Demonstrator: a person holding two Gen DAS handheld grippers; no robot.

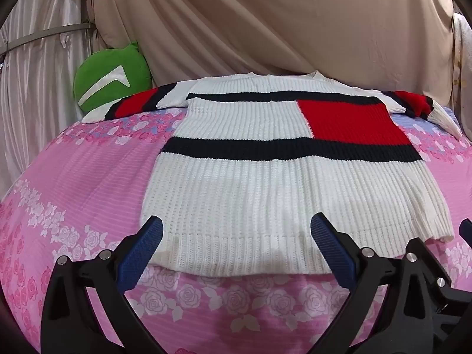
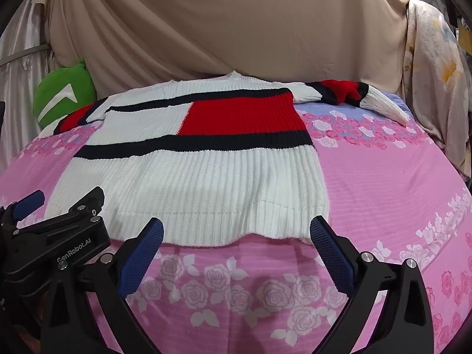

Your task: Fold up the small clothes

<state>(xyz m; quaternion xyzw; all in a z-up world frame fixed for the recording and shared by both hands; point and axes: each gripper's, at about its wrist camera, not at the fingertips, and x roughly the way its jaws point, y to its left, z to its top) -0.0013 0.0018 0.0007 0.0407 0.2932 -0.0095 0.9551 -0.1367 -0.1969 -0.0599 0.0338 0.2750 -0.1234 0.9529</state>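
Note:
A small knit sweater, white with navy stripes and a red block, lies flat on the pink rose bedsheet, hem toward me, both sleeves spread out at the far end. My left gripper is open and empty, its blue pads just over the hem's left part. My right gripper is open and empty at the hem's right part of the sweater. The left gripper also shows at the left edge of the right wrist view.
A green plush cushion sits at the far left, behind the left sleeve. Beige draped cloth hangs behind the bed. Floral fabric hangs at the far right. Bedsheet stretches right of the sweater.

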